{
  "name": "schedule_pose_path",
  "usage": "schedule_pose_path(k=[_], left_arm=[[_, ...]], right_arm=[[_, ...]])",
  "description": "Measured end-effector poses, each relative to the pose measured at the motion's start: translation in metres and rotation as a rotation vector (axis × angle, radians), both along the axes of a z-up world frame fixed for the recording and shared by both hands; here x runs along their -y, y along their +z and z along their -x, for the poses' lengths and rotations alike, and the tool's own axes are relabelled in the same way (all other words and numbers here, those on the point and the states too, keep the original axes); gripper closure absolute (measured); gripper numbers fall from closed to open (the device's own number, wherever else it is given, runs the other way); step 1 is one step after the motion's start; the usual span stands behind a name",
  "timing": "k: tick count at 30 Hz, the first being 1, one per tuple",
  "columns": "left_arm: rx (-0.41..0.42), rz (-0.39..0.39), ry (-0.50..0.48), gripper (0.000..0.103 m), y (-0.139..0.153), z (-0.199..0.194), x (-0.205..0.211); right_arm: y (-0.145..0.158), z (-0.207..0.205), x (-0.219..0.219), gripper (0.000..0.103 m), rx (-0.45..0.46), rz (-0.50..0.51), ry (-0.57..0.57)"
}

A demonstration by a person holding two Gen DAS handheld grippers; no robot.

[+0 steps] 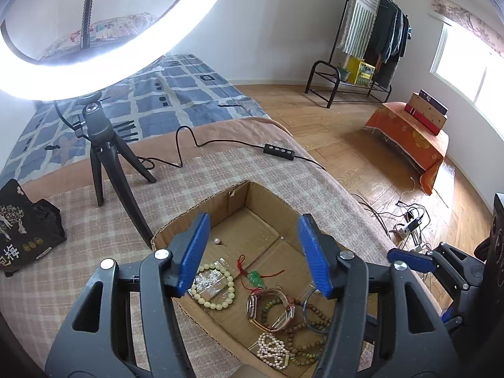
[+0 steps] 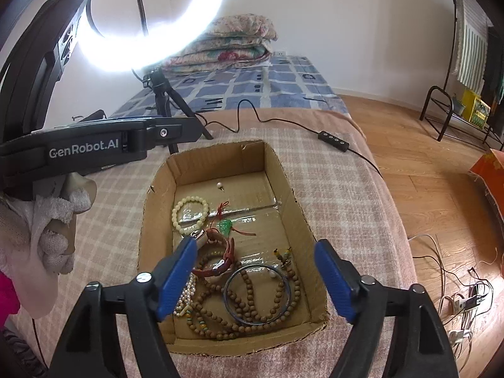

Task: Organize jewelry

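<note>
With both grippers' jaws released above the cardboard box (image 2: pixel 283 170) on the bed, your right gripper (image 2: pixel 255 280) risks snagging the wooden bead strand (image 2: pixel 252 286) tangled under the blue bangle (image 2: pixel 256 294) at six o'clock.

tongs pads (image 2: pixel 176 278) blue | pendant (image 2: pixel 225 225) green | blanket (image 2: pixel 330 182) pink plaid | box (image 2: pixel 283 170) brown

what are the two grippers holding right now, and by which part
Nothing. The left gripper and the right gripper are both open, with nothing between their fingers, above the cardboard box of jewelry.
</note>
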State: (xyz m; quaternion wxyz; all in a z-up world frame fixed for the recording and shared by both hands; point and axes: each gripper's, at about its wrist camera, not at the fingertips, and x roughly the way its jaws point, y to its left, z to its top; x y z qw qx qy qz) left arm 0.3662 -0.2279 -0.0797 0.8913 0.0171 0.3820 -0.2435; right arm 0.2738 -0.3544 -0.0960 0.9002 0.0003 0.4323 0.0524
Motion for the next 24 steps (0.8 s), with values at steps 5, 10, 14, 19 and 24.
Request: schedule_pose_path(k=[5, 10, 14, 19, 24], left_arm=[[0.009, -0.008, 0.011, 0.034, 0.002, 0.003, -0.005], [0.017, -0.014, 0.013, 0.032, 0.007, 0.009, -0.010], [0.029, -0.013, 0.025, 0.032, 0.015, 0.014, -0.016], [0.047, -0.010, 0.040, 0.032, 0.029, 0.026, -0.026], [0.081, -0.012, 0.047, 0.032, 0.046, 0.046, -0.039]], right_arm=[[0.003, 0.002, 0.001, 0.009, 0.007, 0.009, -0.025], [0.009, 0.005, -0.001, 0.005, 0.018, 0.038, -0.044], [0.016, 0.010, -0.005, 0.002, 0.030, 0.055, -0.054], [0.029, 0.021, -0.010, 0.002, 0.053, 0.075, -0.067], [0.046, 0.035, -0.015, 0.002, 0.082, 0.072, -0.080]])
